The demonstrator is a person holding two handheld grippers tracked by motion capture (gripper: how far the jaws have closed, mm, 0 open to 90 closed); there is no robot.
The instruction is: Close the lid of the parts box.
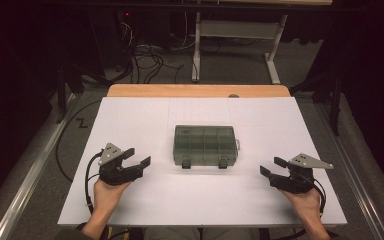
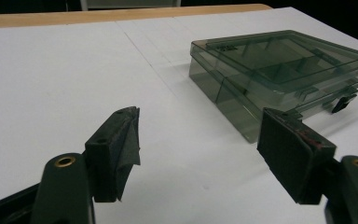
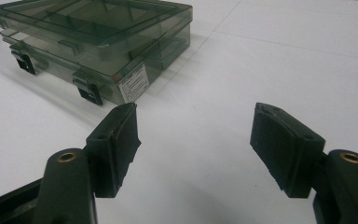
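Smoky grey translucent plastic compartment box (image 1: pixel 205 145), rectangular, lid closed, lies flat near the middle of the white rectangular board (image 1: pixel 130 125) that covers the table. Two dark latches on its near long side, both down. Inner dividers show through the lid. Seen from the right gripper view, a small white label (image 3: pixel 134 82) sits on the box's end wall, beside one latch.

Left gripper (image 1: pixel 136 157): held in the person's left hand (image 1: pixel 106 195), resting on the board to the left of the box, near its front left corner, tips aimed toward the box. Jaws spread wide, nothing between them; pads well clear of the box wall. Left gripper view: box lies ahead and to the right of the jaws (image 2: pixel 279 70), apart from both.

Right gripper (image 1: pixel 272 166): held in the person's right hand (image 1: pixel 307 202), on the board to the right of the box, near its front right corner, tips aimed toward the box. Jaws spread wide, nothing between them. Right gripper view: box lies ahead and to the left (image 3: pixel 93 42), not touched.

Strip of light wood table edge (image 1: pixel 195 90) shows beyond the board, behind the box.
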